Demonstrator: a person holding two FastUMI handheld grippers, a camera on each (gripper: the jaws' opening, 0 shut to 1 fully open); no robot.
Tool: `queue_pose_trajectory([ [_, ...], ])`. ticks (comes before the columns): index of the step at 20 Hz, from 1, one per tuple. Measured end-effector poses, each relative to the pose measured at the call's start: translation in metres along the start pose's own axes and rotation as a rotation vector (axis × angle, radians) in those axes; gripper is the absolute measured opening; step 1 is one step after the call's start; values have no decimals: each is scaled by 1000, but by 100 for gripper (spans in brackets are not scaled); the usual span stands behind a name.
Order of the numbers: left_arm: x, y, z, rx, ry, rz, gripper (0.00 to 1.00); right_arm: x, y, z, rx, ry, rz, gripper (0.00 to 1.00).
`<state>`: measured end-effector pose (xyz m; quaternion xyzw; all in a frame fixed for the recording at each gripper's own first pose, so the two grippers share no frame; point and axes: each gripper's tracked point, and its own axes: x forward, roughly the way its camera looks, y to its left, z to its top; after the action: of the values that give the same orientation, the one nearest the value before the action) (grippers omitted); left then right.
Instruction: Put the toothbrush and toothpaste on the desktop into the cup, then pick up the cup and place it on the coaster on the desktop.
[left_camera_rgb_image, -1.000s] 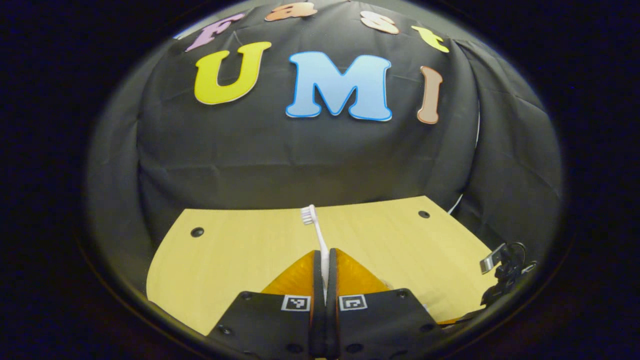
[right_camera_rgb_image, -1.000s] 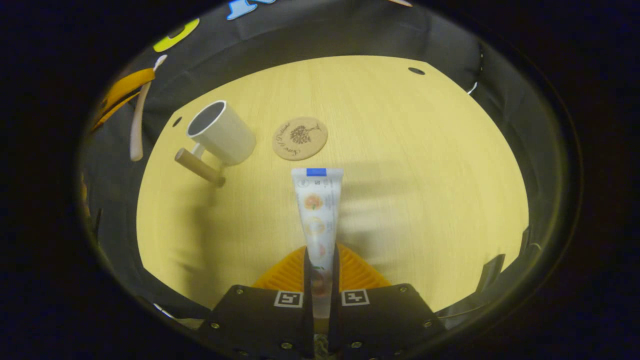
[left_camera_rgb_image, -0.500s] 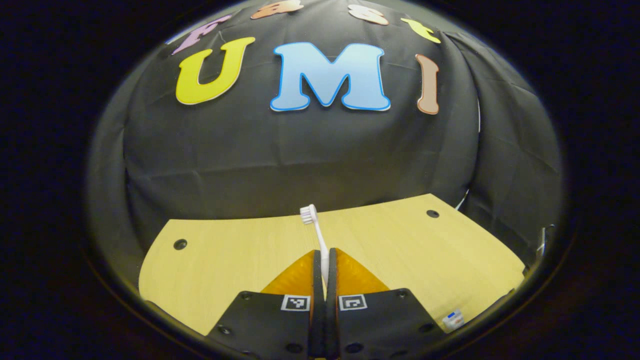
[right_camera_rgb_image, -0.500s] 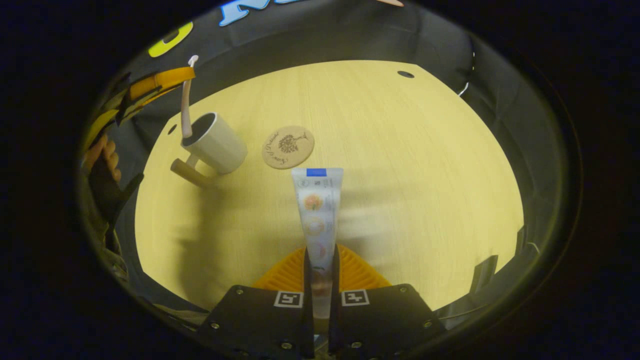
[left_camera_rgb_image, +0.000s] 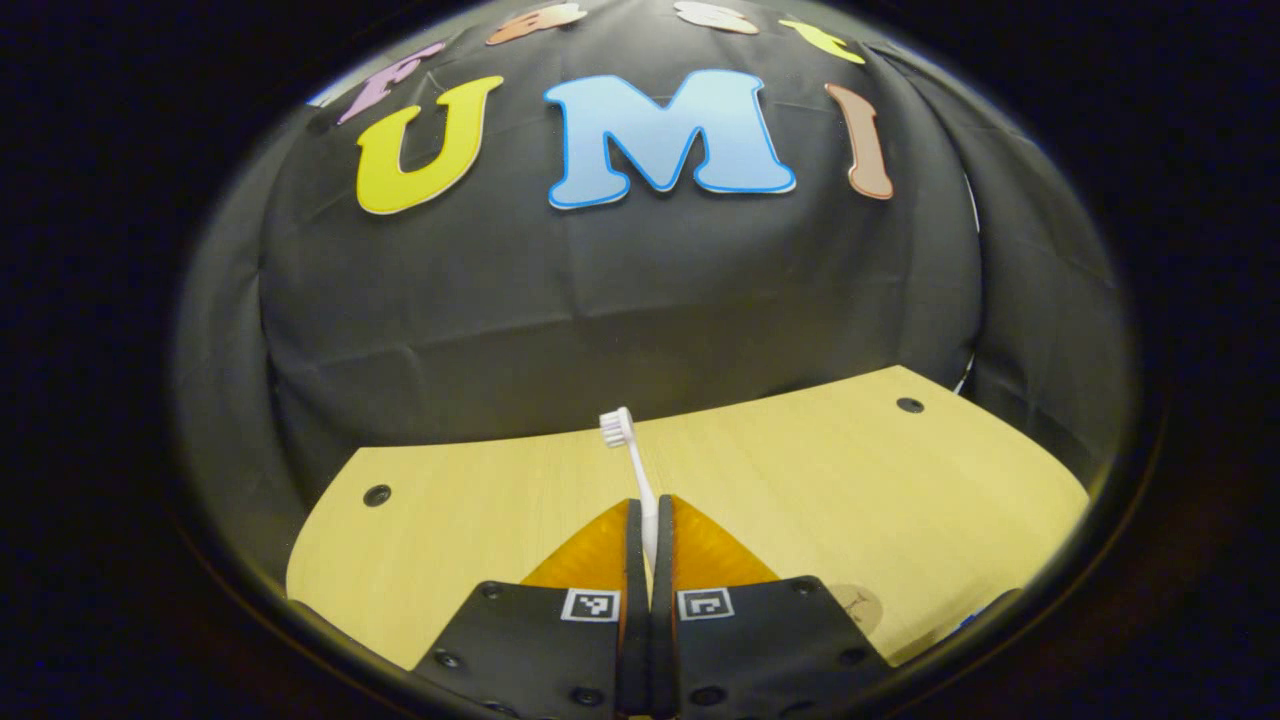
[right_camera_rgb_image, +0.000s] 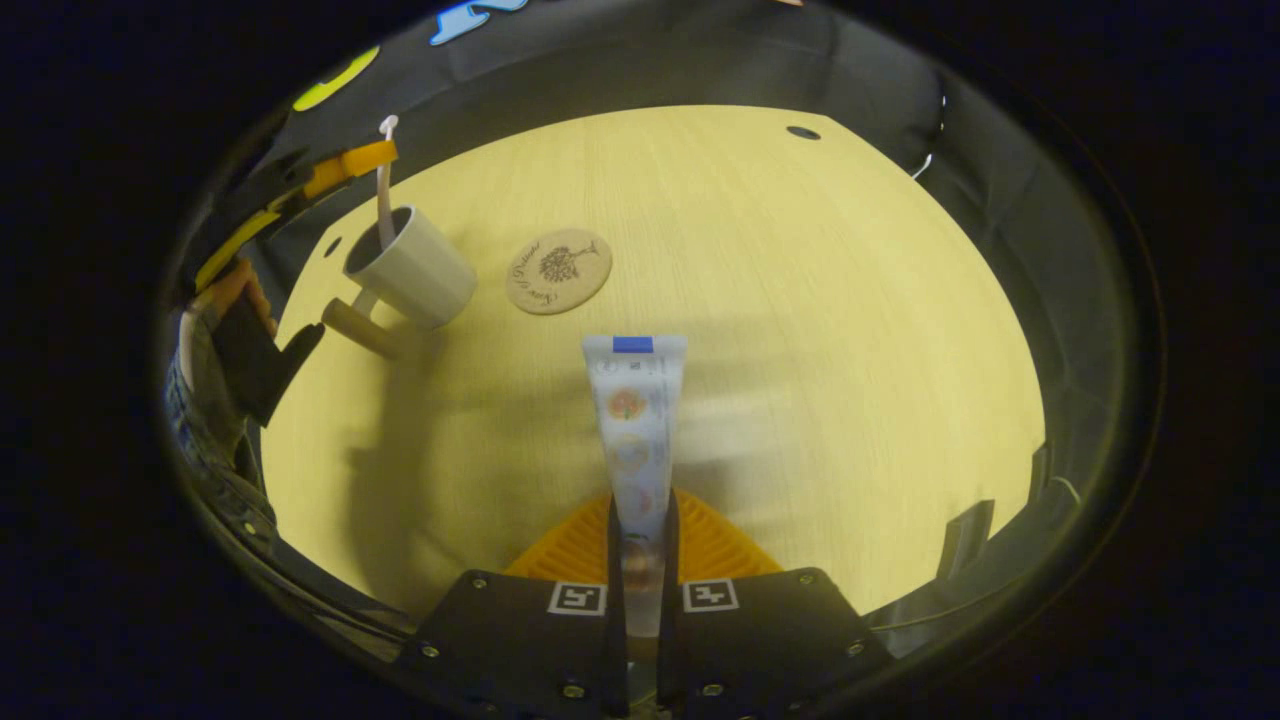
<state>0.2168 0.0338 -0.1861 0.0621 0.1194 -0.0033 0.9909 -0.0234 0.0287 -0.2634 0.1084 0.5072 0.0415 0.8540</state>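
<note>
My left gripper (left_camera_rgb_image: 648, 512) is shut on a white toothbrush (left_camera_rgb_image: 630, 465), whose bristle head points up and away from me. In the right gripper view that same left gripper (right_camera_rgb_image: 368, 158) hangs over a white cup (right_camera_rgb_image: 415, 272) with a wooden handle, and the toothbrush (right_camera_rgb_image: 384, 200) stands with its lower end inside the cup's mouth. My right gripper (right_camera_rgb_image: 640, 508) is shut on a toothpaste tube (right_camera_rgb_image: 633, 420), held above the table nearer to me than the cup. A round wooden coaster (right_camera_rgb_image: 558, 271) lies just right of the cup, and its edge shows as coaster (left_camera_rgb_image: 858, 606).
The light wooden table (right_camera_rgb_image: 820, 320) has small dark holes near its far corners. A hand (right_camera_rgb_image: 232, 292) and sleeve hold the left gripper at the left edge. The black cloth wall (left_camera_rgb_image: 620, 290) rises behind the table.
The left gripper has carried the toothbrush from left of the cup to over it and lowered its end into the cup. The right gripper stays shut on the tube, hardly moving.
</note>
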Motion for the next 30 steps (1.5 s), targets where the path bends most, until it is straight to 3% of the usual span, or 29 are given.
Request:
queue_pose_trajectory([
  [1, 0, 0, -4, 0, 4, 5, 13, -1, 0, 1, 1, -1, -1, 13],
  [3, -3, 2, -12, -9, 17, 16, 7, 1, 0, 0, 0, 0, -4, 13],
  [6, -9, -1, -18, -18, 25, 9, 18, -3, 0, 4, 0, -12, -3, 13],
  [7, -11, 0, -17, -19, 25, 13, 13, -5, 1, 5, 0, -18, -2, 13],
  [8, -14, 0, -17, -19, 26, 10, 13, -6, 1, 8, 0, -25, -1, 13],
  [9, -18, 0, -20, -22, 29, 10, 19, -7, 3, 10, 1, -32, 1, 13],
  [10, -20, 0, -21, -25, 32, 9, 14, -8, 4, 13, 3, -41, 4, 13],
  [12, -26, 0, -25, -28, 43, 7, 22, -10, 8, 22, 5, -69, 11, 13],
  [15, -37, 3, -31, -36, 59, 5, 24, -18, 14, 45, 15, -133, 20, 13],
  [16, -39, 4, -31, -38, 62, 7, 32, -21, 18, 54, 26, -157, 30, 13],
  [19, -55, 10, -35, -49, 67, 4, 32, -28, 31, 87, 58, -227, 61, 13],
  [20, -60, 12, -36, -51, 69, 1, 24, -29, 34, 98, 62, -252, 64, 13],
  [21, -63, 14, -37, -51, 71, -2, 32, -30, 38, 108, 61, -277, 69, 13],
  [24, -73, 20, -42, -50, 79, -7, 32, -35, 63, 144, 71, -354, 116, 13],
  [25, -76, 22, -45, -52, 85, -12, 23, -37, 71, 154, 76, -372, 134, 13],
  [26, -80, 25, -47, -51, 89, -16, 24, -38, 80, 165, 80, -388, 150, 13],
  [27, -84, 28, -50, -48, 95, -20, 33, -36, 89, 173, 82, -403, 163, 12],
  [28, -88, 31, -53, -45, 101, -24, 24, -36, 97, 182, 83, -418, 178, 12],
  [30, -94, 38, -58, -46, 110, -28, 24, -36, 115, 198, 100, -451, 223, 13],
])
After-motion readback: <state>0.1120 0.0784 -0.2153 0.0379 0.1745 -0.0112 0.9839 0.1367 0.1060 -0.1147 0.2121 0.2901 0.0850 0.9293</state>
